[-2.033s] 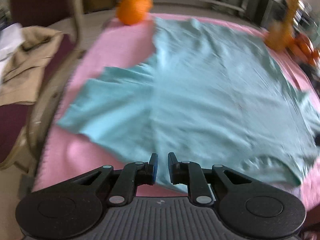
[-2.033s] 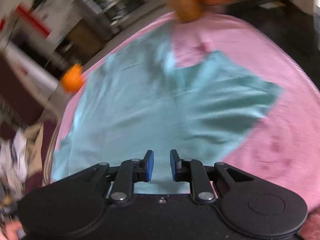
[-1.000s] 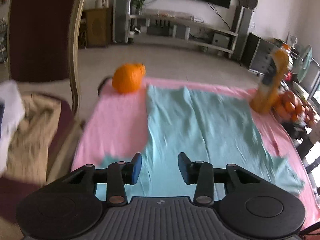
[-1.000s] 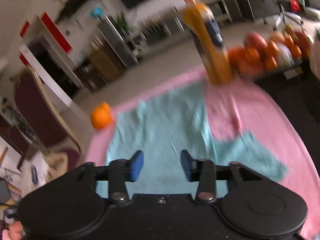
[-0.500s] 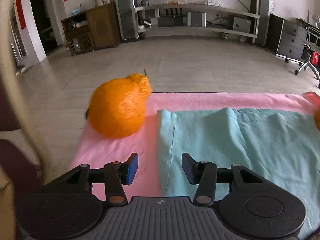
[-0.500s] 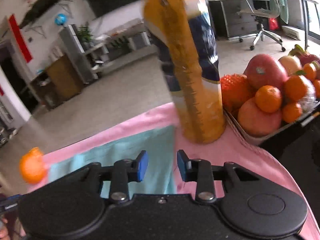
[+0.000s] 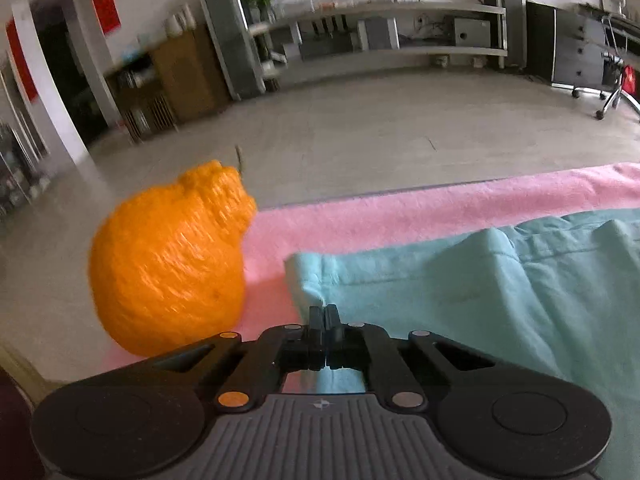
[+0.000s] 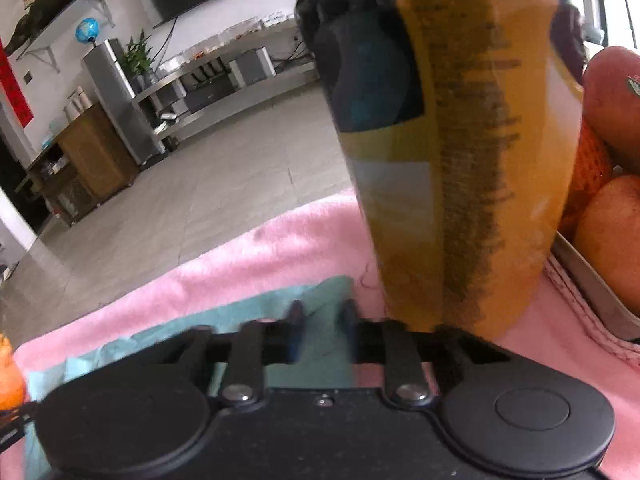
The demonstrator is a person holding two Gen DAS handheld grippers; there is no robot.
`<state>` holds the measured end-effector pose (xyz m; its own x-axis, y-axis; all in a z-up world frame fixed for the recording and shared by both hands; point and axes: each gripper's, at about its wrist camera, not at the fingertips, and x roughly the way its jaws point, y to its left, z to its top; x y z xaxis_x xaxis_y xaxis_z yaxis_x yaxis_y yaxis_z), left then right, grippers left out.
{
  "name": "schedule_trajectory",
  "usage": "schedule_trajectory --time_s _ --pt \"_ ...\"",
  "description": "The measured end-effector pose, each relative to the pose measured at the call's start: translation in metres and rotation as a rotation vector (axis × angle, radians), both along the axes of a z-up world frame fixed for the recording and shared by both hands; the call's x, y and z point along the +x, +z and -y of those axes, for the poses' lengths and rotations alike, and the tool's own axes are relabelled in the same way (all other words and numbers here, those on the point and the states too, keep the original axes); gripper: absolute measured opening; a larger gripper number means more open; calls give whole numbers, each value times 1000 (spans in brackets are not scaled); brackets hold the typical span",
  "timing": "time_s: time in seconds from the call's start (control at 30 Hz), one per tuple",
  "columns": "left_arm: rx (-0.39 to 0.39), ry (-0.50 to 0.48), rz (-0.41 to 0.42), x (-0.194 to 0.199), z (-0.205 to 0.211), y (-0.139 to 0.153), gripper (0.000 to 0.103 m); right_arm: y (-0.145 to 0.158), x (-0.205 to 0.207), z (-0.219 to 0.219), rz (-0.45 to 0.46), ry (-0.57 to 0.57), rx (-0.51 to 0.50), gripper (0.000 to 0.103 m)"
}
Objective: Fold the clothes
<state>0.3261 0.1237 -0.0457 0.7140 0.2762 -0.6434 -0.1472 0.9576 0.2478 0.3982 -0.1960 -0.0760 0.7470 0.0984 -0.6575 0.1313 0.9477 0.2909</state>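
A teal T-shirt (image 7: 480, 292) lies flat on a pink blanket (image 7: 400, 208). My left gripper (image 7: 323, 318) is shut on the shirt's far left hem corner, and the cloth puckers up just ahead of the fingertips. In the right wrist view the shirt's far right corner (image 8: 256, 312) lies between the fingers of my right gripper (image 8: 322, 312). Its jaws are blurred and stand a small gap apart, low over the cloth.
A large bumpy orange fruit (image 7: 168, 268) sits on the blanket just left of the left gripper. A tall orange juice bottle (image 8: 460, 160) stands right in front of the right gripper. A metal tray (image 8: 600, 300) of fruit lies beyond it. The blanket's far edge drops to the floor.
Both grippers moved forward from the collar end to the shirt's far hem corners. The left gripper closed on its corner. The right gripper's jaws narrowed around the other corner.
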Motion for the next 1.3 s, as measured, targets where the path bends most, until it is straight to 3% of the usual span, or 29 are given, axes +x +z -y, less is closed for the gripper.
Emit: schedule_trajectory --time_s 0.1,0.27,0.47,0.5,0.53,0.6,0.7,0.8,0.97,1.1,1.2,1.23,1.3 --pt "65 26 71 -7 1 7 2 14 -13 -13 103 3 -103 2" --pt "142 94 73 -6 -2 -3 2 25 -22 -36 207 27 -258 2" --pt "219 113 19 3 7 -23 2 -4 2 -54 75 58 -363 3" --pt "212 113 26 -3 7 -15 7 -6 2 -57 65 69 -391 5" --pt "202 114 33 -11 7 -7 16 -7 1 -60 58 80 -420 11" --pt "181 116 47 -25 6 10 16 2 -5 -65 40 92 -463 24" --pt "150 120 69 -47 6 35 17 35 -33 -53 56 82 -381 26" --pt "101 97 69 -82 3 71 24 76 -70 -25 37 52 -238 27" --pt "15 50 -14 -169 12 117 28 138 -158 28 8 72 -14 38" --pt "-129 33 -66 -230 22 102 28 155 -218 53 27 103 94 46" --pt "-259 54 -83 -238 21 69 26 138 -245 66 34 99 182 48" --pt "-269 53 -99 -233 22 61 25 128 -248 68 30 100 205 48" --pt "-202 29 -70 -227 27 52 23 103 -237 63 -3 107 209 44"
